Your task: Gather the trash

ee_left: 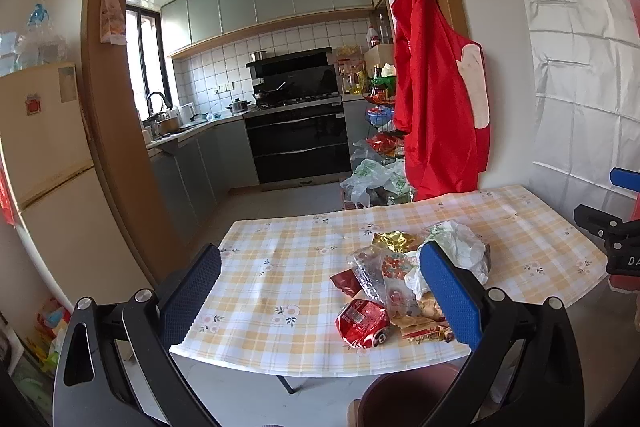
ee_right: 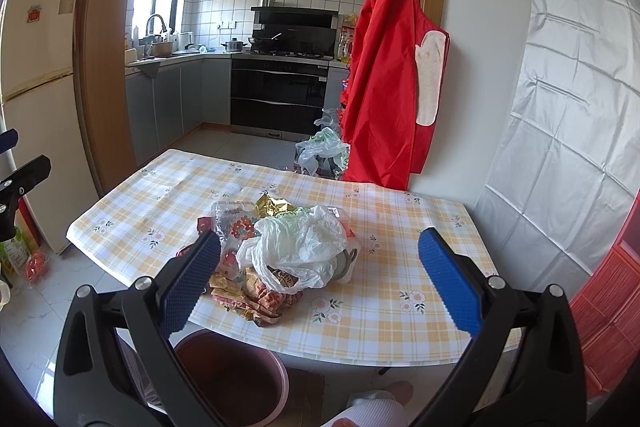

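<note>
A heap of trash lies on the checked tablecloth: a crumpled white plastic bag [ee_right: 300, 247], a gold foil wrapper [ee_right: 274, 205], a clear printed bag [ee_left: 380, 273], a red packet [ee_left: 362, 323] and tan wrappers [ee_right: 256, 293]. My left gripper [ee_left: 320, 291] is open and empty, held above the table's near edge, left of the heap. My right gripper [ee_right: 320, 275] is open and empty, above the near edge, with the heap between its blue pads. A brown bin [ee_right: 232, 379] stands on the floor below the table's near edge.
The table [ee_right: 400, 307] meets the white wall at the right. A red apron [ee_right: 392, 67] hangs at the far corner, with plastic bags [ee_right: 324, 151] on the floor beneath it. A fridge [ee_right: 36, 87] stands left; the kitchen lies beyond.
</note>
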